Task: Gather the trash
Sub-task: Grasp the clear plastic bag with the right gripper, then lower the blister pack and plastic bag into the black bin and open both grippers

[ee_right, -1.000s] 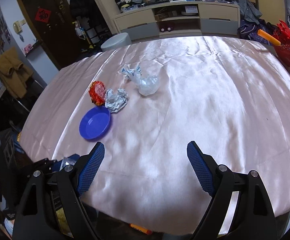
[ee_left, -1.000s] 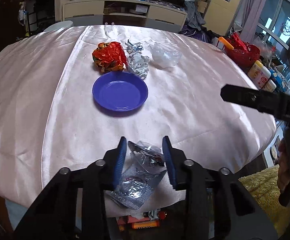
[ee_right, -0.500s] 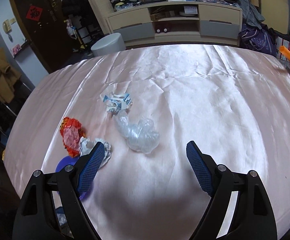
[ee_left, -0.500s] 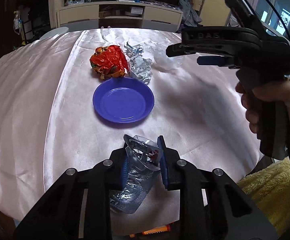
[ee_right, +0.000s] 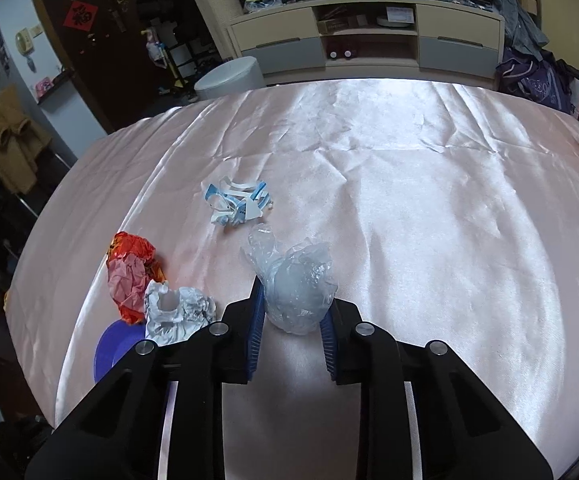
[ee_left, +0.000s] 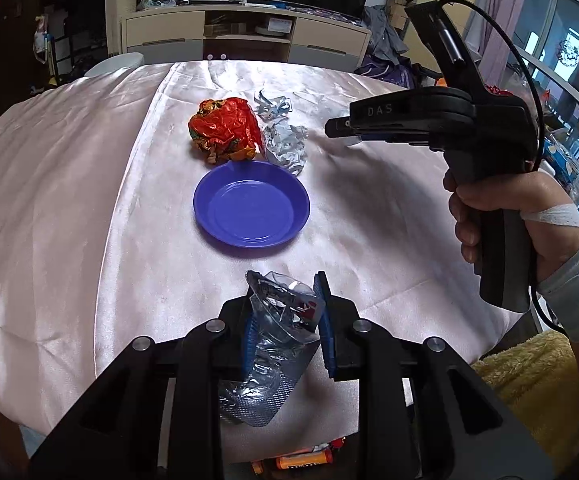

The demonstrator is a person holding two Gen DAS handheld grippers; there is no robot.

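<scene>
Right tongs (ee_right: 291,314) closing around apparently clear plastic wad (ee_right: 295,284).

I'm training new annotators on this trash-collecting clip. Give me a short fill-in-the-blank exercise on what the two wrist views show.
1. The plate on the tablecloth is ____ in colour.
2. The left gripper is shut on a crumpled ____ wrapper.
3. The right gripper is closing around a clear ____ bag.
4. The plate holds ____ pieces of trash.

Missing words: blue; silver; plastic; no
</scene>
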